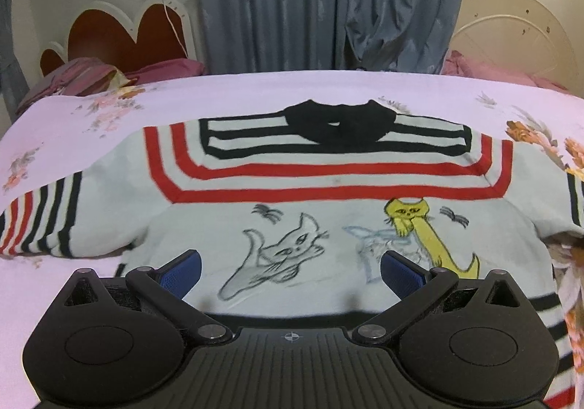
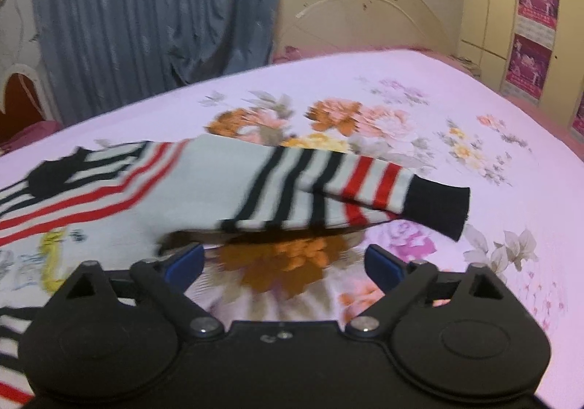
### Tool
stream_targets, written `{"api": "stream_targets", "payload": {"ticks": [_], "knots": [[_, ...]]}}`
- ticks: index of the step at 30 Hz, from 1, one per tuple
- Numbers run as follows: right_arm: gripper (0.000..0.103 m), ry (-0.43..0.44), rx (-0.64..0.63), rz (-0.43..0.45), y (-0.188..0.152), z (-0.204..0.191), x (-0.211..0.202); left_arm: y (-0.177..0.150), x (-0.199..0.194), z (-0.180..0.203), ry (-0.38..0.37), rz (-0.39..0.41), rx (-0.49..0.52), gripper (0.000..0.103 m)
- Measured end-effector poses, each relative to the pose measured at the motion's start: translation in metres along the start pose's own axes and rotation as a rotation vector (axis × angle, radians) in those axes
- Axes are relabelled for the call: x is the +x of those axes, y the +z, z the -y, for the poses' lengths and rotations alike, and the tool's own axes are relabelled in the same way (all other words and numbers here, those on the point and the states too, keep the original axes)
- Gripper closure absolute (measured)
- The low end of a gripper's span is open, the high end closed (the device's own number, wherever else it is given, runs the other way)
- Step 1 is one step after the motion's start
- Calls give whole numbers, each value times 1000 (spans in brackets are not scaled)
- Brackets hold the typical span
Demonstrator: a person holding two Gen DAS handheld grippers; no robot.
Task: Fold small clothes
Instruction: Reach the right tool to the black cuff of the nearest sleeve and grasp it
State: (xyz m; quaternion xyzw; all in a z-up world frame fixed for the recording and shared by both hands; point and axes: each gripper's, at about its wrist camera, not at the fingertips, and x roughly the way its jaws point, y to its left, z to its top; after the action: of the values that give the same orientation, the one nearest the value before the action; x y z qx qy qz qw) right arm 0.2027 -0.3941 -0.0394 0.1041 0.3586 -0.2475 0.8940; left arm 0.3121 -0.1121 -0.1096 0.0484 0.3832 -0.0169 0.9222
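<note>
A small white sweater [image 1: 328, 190] with red and black stripes, a black collar and cat drawings lies flat on the bed, sleeves spread to both sides. My left gripper [image 1: 290, 268] hovers open above the sweater's lower front, its blue pads [image 1: 182, 272] wide apart with nothing between them. In the right wrist view the sweater's right sleeve [image 2: 328, 186] stretches out to the right and ends in a black cuff [image 2: 438, 208]. My right gripper [image 2: 284, 264] is open just in front of that sleeve, over the bedsheet, and holds nothing.
The bed carries a pale pink floral sheet [image 2: 419, 98]. Behind it hang grey-blue curtains [image 1: 328, 0]. A red and white headboard [image 1: 120, 33] with pink pillows [image 1: 84, 78] stands at the back left, a cream headboard [image 2: 365, 11] at the back right.
</note>
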Motion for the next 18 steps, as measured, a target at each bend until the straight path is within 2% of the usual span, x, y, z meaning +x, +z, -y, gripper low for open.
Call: {"api": "stream_targets", "payload": {"ticks": [6,10,18], "knots": [[25,-17,117,-52,11,43,43,7,17,16,12,-9,4,0],[26,15,248,-83,15,70,62,8,23,18,38,-14,10,0],[27,32,383,-80,22,95,91,8,31,10,77,-22,11,0]]}}
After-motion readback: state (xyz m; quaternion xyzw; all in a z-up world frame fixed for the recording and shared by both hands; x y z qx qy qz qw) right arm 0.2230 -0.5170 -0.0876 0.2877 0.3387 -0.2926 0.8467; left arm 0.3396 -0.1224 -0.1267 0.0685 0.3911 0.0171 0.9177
